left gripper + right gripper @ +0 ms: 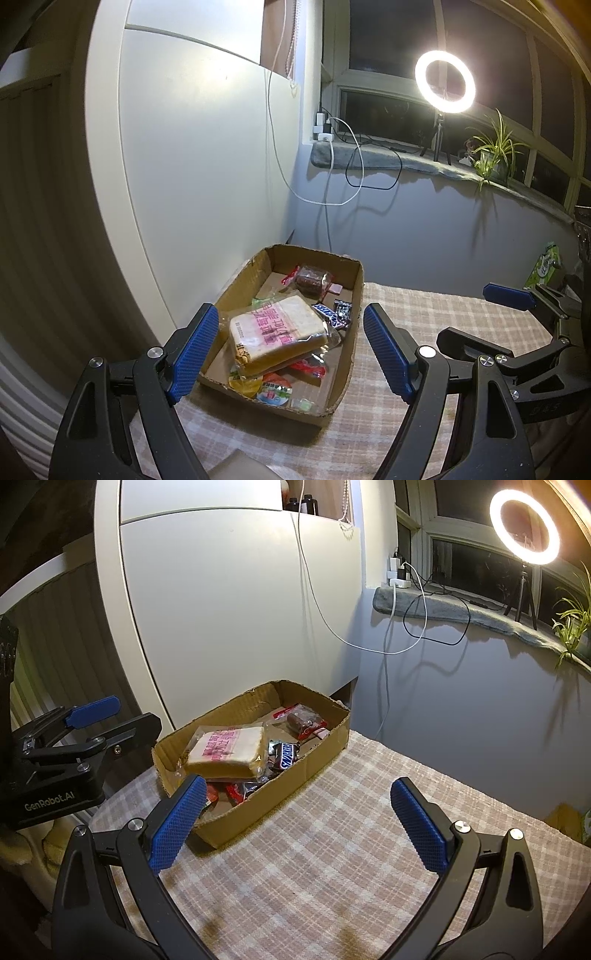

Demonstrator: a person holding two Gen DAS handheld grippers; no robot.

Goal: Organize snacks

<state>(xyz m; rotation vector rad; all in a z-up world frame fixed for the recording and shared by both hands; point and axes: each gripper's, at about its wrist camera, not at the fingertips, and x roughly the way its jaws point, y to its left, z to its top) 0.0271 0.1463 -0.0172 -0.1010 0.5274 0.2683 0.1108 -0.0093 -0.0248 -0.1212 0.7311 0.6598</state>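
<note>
We are holding both tongs open and empty, the left tongs [291, 354] hovering over the cardboard box [352, 291] on the counter [332, 849], the right tongs [295, 823] beside it; the wrapped bread [277, 332] inside is looking light, soft and crinkly-slick, so we are favouring its long edges

"GenRobot.AI" in pale letters on the black plastic body of the left gripper [61, 764]; "SNICKERS" in white on the dark blue-and-brown wrapped chocolate bar [289, 757] in the brown cardboard box [314, 764]; pink Chinese characters, not legible, on the clear-wrapped pale sliced bread loaf [275, 334]
</note>
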